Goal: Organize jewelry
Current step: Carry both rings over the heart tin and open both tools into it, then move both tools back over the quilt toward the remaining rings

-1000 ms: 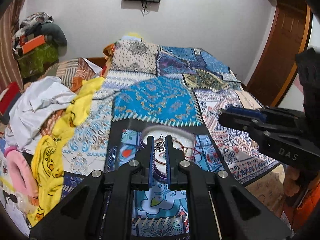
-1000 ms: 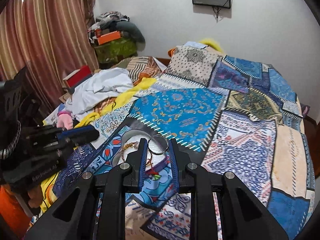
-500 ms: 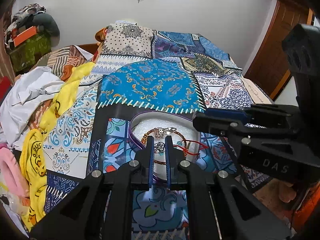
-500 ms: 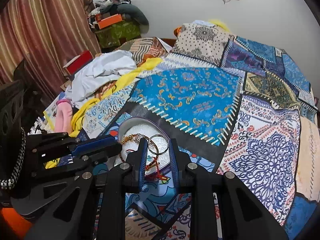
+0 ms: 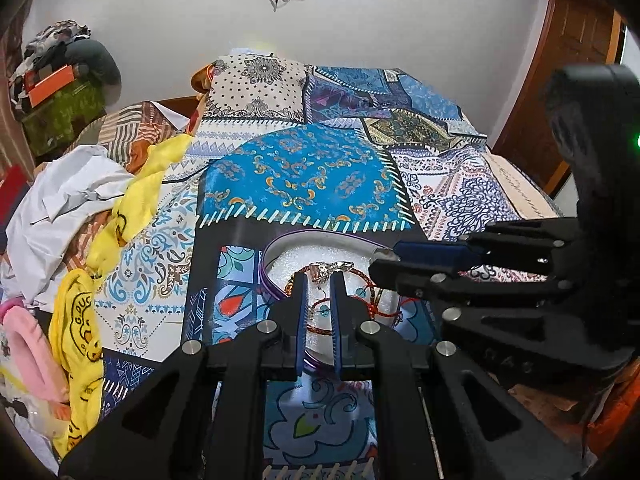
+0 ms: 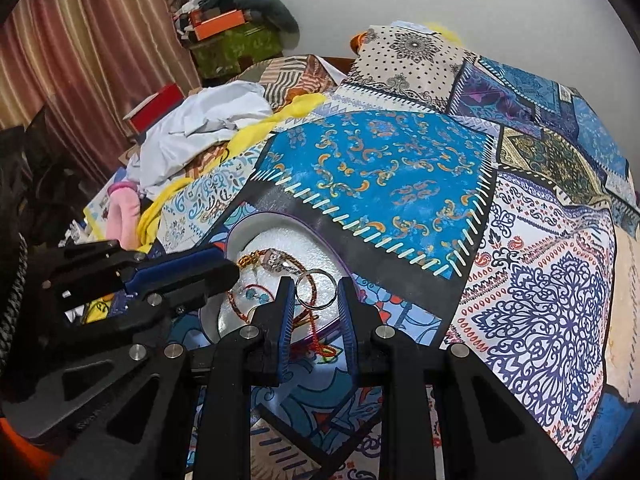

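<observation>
A white foam-lined tray with a purple rim (image 5: 272, 252) (image 6: 240, 232) lies on the patchwork bedspread. In it are a gold bracelet with a silver charm (image 5: 328, 267) (image 6: 276, 260) and a red thread bracelet with teal beads (image 6: 256, 294). My right gripper (image 6: 316, 290) is shut on a silver ring (image 6: 320, 307), held upright just above the tray's right part. My left gripper (image 5: 319, 280) hovers over the tray's middle with its jaws almost together. Jewelry shows through the gap; I cannot tell if any is pinched. Each gripper shows in the other's view, the right one (image 5: 380, 264) and the left one (image 6: 234, 270).
The bedspread (image 5: 304, 184) runs back to the white wall. At the left lie a white cloth (image 5: 60, 200), a yellow cloth (image 5: 136, 200) and a pink item (image 5: 24, 340). A wooden door (image 5: 560, 80) stands at the right. Boxes and bags (image 6: 232, 36) are stacked by the curtain.
Both grippers have sunk toward the tray and tipped further down. The right one has carried the ring in over the tray, closer to the left gripper.
</observation>
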`<action>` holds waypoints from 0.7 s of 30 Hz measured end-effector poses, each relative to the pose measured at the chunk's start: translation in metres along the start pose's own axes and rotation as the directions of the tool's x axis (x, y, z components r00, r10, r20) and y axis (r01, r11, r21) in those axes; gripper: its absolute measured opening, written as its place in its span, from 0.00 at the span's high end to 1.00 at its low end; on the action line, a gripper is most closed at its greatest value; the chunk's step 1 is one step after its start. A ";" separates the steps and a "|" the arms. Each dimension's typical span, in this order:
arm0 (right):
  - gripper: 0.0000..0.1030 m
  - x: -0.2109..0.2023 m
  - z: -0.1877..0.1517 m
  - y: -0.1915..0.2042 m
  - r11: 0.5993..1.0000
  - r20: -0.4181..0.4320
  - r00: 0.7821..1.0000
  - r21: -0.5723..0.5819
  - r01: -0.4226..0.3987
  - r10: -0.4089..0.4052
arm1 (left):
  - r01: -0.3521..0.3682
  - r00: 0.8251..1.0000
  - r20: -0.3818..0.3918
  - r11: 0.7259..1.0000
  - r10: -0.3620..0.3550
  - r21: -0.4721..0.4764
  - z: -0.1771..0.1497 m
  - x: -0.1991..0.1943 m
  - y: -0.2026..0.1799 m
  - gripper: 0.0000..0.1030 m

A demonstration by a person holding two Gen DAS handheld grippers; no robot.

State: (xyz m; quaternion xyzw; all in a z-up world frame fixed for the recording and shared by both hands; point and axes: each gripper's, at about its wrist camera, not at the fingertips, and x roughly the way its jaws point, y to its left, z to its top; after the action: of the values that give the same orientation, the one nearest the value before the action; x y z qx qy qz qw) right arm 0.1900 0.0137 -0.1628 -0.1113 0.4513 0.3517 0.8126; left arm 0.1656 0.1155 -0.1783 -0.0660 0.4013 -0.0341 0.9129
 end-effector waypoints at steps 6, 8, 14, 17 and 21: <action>0.71 -0.003 0.000 -0.003 1.000 -0.005 1.000 0.020 -0.022 0.022 | -0.009 1.000 0.013 1.000 0.009 -0.012 0.003 -0.012 0.003 0.91; 0.67 -0.010 0.001 -0.004 0.999 0.015 1.000 0.027 -0.021 0.021 | -0.015 1.000 0.021 1.000 0.016 -0.017 0.004 -0.017 0.004 0.90; 0.67 -0.041 0.005 -0.004 1.000 0.091 0.996 0.021 0.019 -0.021 | -0.037 0.998 0.051 0.999 0.038 -0.010 0.009 -0.035 -0.002 0.88; 0.67 -0.059 0.006 -0.005 0.999 0.134 0.990 0.025 0.031 -0.034 | -0.039 0.997 0.073 0.999 0.039 -0.005 0.013 -0.046 -0.008 0.81; 0.67 -0.086 0.003 -0.010 0.998 0.188 0.980 0.034 0.057 -0.063 | -0.051 0.993 0.106 0.999 0.050 0.010 0.017 -0.061 -0.021 0.74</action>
State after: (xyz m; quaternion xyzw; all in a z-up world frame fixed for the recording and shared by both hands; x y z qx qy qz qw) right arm 0.1691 -0.0324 -0.0929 -0.0793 0.3735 0.3294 0.8635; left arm 0.1368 0.1036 -0.1189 -0.0518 0.3537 -0.0100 0.9339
